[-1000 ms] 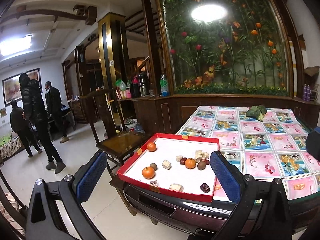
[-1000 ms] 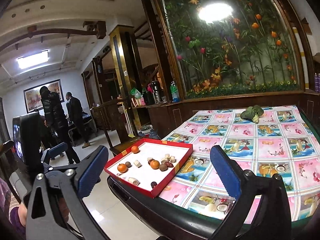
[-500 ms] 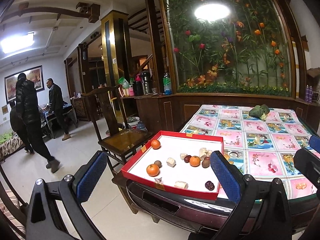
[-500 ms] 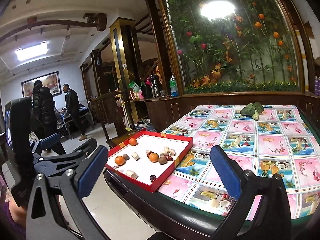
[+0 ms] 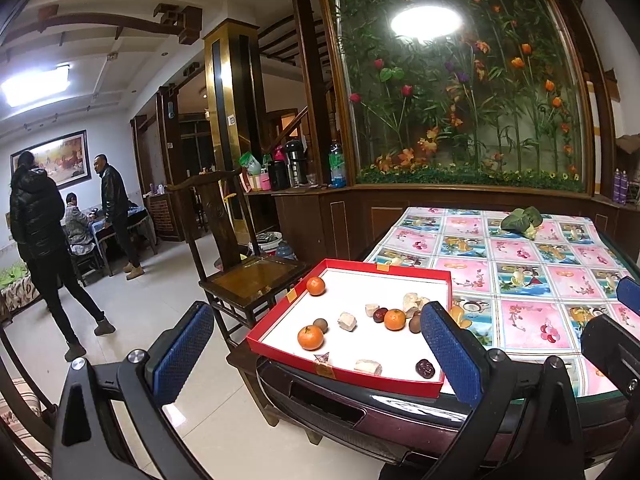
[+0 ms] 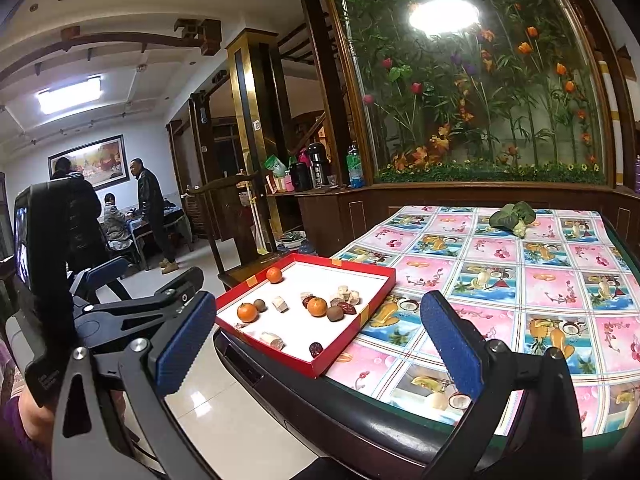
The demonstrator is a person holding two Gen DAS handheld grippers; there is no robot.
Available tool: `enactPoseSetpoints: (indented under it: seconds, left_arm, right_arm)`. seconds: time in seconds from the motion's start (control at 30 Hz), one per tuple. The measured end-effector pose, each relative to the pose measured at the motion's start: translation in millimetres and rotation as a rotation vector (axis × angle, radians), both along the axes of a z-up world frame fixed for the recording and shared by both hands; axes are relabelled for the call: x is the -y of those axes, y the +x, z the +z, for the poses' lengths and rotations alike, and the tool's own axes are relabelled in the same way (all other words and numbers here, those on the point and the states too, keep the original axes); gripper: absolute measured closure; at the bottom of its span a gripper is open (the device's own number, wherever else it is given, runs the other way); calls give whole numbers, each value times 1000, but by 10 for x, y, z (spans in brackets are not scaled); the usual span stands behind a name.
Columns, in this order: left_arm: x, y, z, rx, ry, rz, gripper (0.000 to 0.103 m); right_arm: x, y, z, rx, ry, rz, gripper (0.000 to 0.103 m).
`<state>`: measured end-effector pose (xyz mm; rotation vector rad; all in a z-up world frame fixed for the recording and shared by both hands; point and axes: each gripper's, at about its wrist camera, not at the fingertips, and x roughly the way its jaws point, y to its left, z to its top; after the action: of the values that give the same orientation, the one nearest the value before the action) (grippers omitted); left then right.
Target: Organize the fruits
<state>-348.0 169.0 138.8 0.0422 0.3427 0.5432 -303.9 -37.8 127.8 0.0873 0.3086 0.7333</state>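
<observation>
Hiding part of the shallow red cardboard tray [image 5: 400, 270] behind a blue-padded finger [image 5: 450, 350] in the left view. Cutting off the right gripper [image 5: 624, 320] at the frame edge. Leaving the small pale chunks [image 6: 346, 294] too small for identifying.

Tray [image 5: 400, 272] on table's [image 6: 520, 280] near-left corner, fruits [image 5: 310, 337] inside, chair [image 5: 248, 276] left of it

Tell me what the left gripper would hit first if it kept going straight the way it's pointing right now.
Most likely the red tray at the table's near corner. The open left gripper looks straight at the tray's front wall, with the nearest orange just behind it. Depth is hard to judge, so it could pass just over the wall.
</observation>
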Motion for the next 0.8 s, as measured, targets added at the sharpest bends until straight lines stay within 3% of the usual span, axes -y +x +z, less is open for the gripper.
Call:
enactPoseSetpoints:
  seconds: [0.8]
  left_arm:
    - [-63,-29,20,7,-8,11,0]
  right_arm:
    - [-85,-63,7,14,-14,28,1]
